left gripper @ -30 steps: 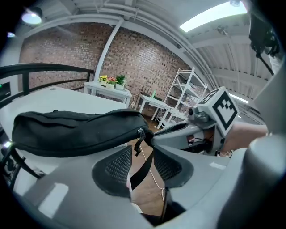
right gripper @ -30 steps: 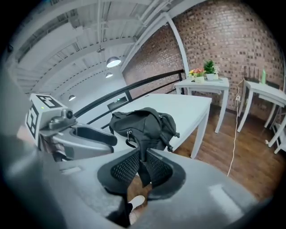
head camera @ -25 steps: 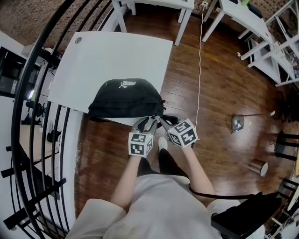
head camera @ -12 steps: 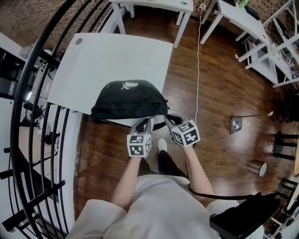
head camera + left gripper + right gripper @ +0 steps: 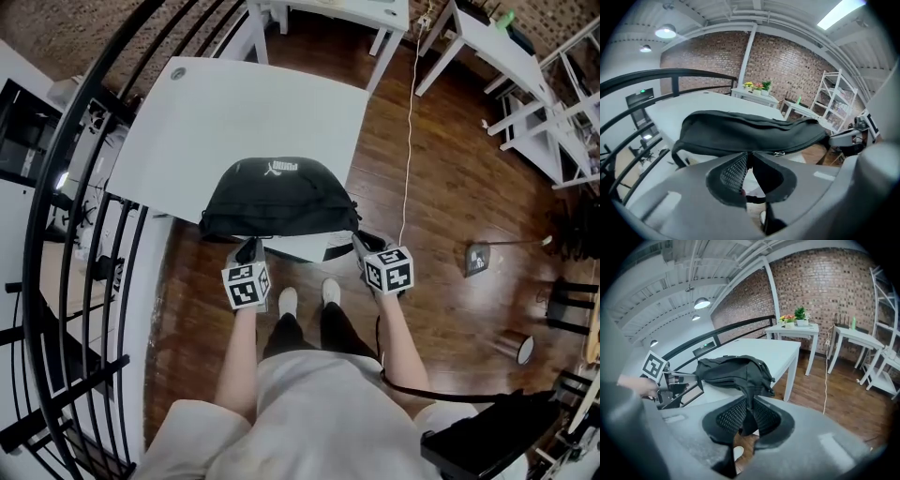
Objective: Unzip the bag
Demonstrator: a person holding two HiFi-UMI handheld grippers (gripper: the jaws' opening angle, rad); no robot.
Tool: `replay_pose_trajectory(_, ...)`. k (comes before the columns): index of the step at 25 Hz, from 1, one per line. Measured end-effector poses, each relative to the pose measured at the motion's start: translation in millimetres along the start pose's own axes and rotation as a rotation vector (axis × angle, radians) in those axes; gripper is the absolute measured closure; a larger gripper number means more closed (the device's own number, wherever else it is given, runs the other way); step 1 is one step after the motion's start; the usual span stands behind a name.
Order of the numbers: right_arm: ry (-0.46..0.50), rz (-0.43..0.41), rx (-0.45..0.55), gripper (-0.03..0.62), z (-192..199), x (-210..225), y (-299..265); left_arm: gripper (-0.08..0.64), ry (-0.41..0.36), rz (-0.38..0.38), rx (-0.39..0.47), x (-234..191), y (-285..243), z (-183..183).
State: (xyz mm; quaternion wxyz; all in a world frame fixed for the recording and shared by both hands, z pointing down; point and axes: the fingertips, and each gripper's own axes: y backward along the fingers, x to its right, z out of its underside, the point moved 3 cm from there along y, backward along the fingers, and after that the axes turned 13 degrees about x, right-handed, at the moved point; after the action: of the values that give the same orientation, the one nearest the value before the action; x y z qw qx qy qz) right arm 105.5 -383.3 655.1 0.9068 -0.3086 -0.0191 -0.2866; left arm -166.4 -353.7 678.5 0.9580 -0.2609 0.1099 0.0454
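Note:
A black bag [image 5: 281, 192] lies at the near edge of the white table [image 5: 234, 103]. My left gripper [image 5: 249, 246] is at the bag's near left side. In the left gripper view [image 5: 749, 157] its jaws have just been closing and stand shut on a thin black zipper pull. The small metal slider [image 5: 779, 153] sits just right of them on the bag [image 5: 750, 131]. My right gripper [image 5: 359, 240] is at the bag's right end. In the right gripper view [image 5: 750, 404] it is shut on black fabric that hangs down from the bag [image 5: 733, 371].
A black curved railing [image 5: 84, 187] runs along the left. The person's feet [image 5: 305, 298] stand on the wooden floor below the table edge. A white cable [image 5: 408, 141] trails over the floor at right. More white tables [image 5: 328, 11] and a white shelf [image 5: 562, 94] stand beyond.
My left gripper has moved left along the bag's near edge, away from the right gripper. The right gripper has stayed at the bag's right end.

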Motion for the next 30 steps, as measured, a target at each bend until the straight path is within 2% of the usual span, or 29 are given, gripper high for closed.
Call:
replay_pose_trajectory(6, 0.01, 0.098, -0.006, 0.555, 12.5, 10.2, -7.3, 0.511, 0.013, -0.302, 0.022, -158.7, 29.7, -16.7)
replay_pose_trajectory(8, -0.002, 0.145, -0.002, 0.555, 14.6, 16.8, -6.1, 0.548, 0.045, -0.418, 0.043, -199.9, 45.3, -29.7)
replay_pose_trajectory(10, -0.016, 0.181, 0.003, 0.555, 16.5, 20.0, -5.3, 0.548, 0.091, -0.468, 0.07, -226.8, 61.7, -41.8)
replay_pose_trajectory(11, -0.016, 0.191, 0.004, 0.555, 18.0, 19.2, -6.0, 0.548, 0.097, -0.45, 0.081, -231.6, 67.5, -45.7)
replay_pose_trajectory(14, 0.004, 0.23, 0.004, 0.554, 24.2, 11.7, -9.6, 0.548, 0.041, -0.331, 0.088, -221.1, 75.4, -44.8)
replay_pose_trajectory(19, 0.005, 0.283, 0.087, 0.548, 17.6, -9.6, 15.8, 0.548, 0.03, -0.153, 0.124, -157.3, 86.7, -34.9)
replay_pose_trajectory(22, -0.015, 0.22, 0.2, 0.553, 5.2, -39.9, 41.0, 0.548, 0.023, -0.036, 0.183, -100.6, 106.0, -35.1)
replay_pose_trajectory(25, 0.047, 0.096, 0.317, 0.584, -9.8, -91.1, 66.3, 0.548, 0.001, 0.066, 0.272, -46.1, 135.9, -43.7)
replay_pose_trajectory(30, 0.117, -0.024, 0.531, 0.6, -25.5, -172.5, 146.3, 0.548, -0.07, 0.151, 0.425, 19.8, 214.4, -56.1)
